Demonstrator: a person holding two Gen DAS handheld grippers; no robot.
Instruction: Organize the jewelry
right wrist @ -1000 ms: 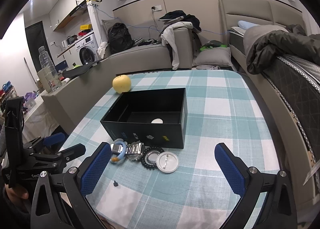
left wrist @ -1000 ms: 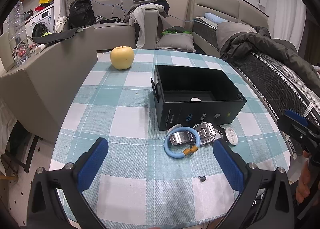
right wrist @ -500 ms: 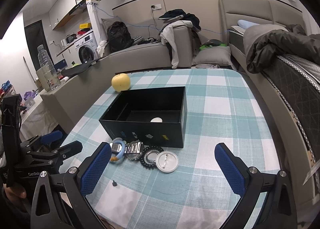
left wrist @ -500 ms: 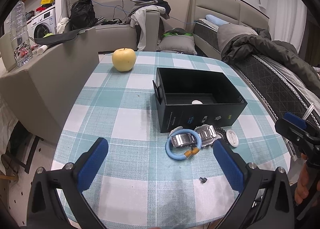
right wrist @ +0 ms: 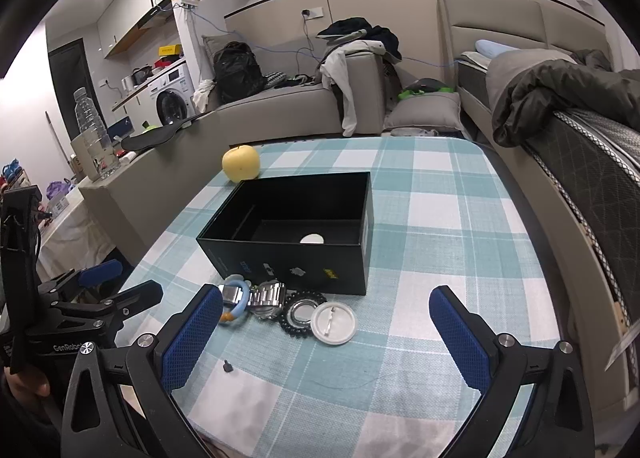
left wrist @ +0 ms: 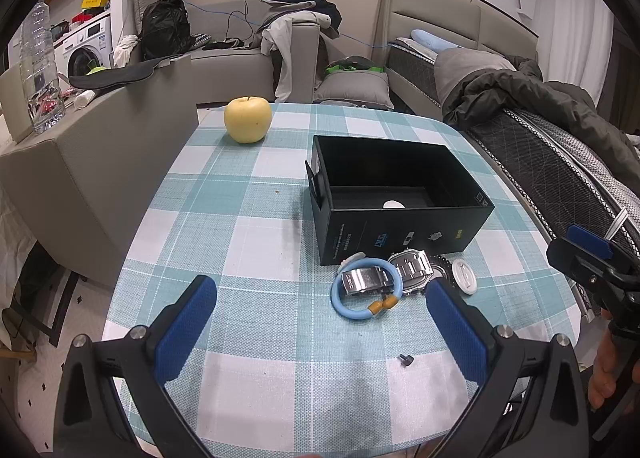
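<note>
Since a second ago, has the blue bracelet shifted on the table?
No. The blue bracelet still lies just in front of the black box, looped over the steel watch; only the camera moved.

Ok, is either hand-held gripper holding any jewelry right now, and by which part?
Nothing is held. The left hand-held gripper and right hand-held gripper are both open above the table; the blue bracelet and metal watch lie untouched.

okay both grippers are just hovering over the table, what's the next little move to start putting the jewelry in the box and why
Probably bring the left gripper forward and down over the blue ring bracelet. Both grippers are open and empty, the right gripper too. The bracelet lies nearest the left fingers, on top of the silver watch, at the front of the black box, which holds only a small white disc.
</note>
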